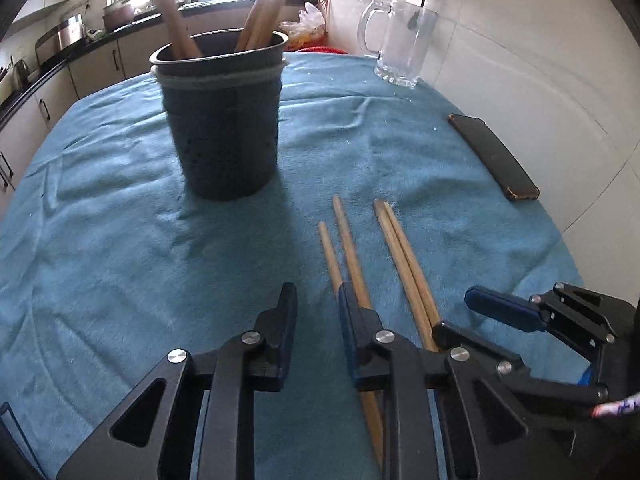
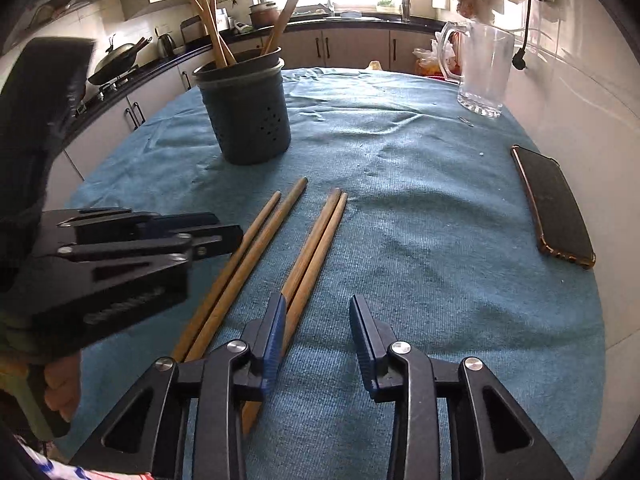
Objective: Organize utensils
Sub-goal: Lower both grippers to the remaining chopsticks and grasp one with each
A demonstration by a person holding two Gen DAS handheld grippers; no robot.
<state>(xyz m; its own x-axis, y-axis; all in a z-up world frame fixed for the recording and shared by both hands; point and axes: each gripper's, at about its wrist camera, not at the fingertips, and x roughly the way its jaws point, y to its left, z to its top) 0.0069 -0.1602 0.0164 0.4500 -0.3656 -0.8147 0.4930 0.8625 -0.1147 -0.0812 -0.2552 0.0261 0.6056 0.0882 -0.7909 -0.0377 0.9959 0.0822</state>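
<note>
Several wooden chopsticks [image 1: 352, 248] lie in two pairs on the blue cloth; they also show in the right wrist view [image 2: 316, 240]. A dark perforated utensil holder [image 1: 222, 120] stands behind them with more wooden sticks in it; it also shows in the right wrist view [image 2: 246, 112]. My left gripper [image 1: 318, 300] is open and empty, low over the cloth just left of the left pair. My right gripper [image 2: 318, 308] is open and empty, just right of the right pair; it also shows in the left wrist view [image 1: 472, 316].
A black phone [image 1: 494, 156] lies on the cloth [image 1: 120, 220] at the right, also in the right wrist view [image 2: 554, 204]. A clear glass mug [image 1: 404, 46] stands at the far right near the tiled wall. Kitchen counters run behind the table.
</note>
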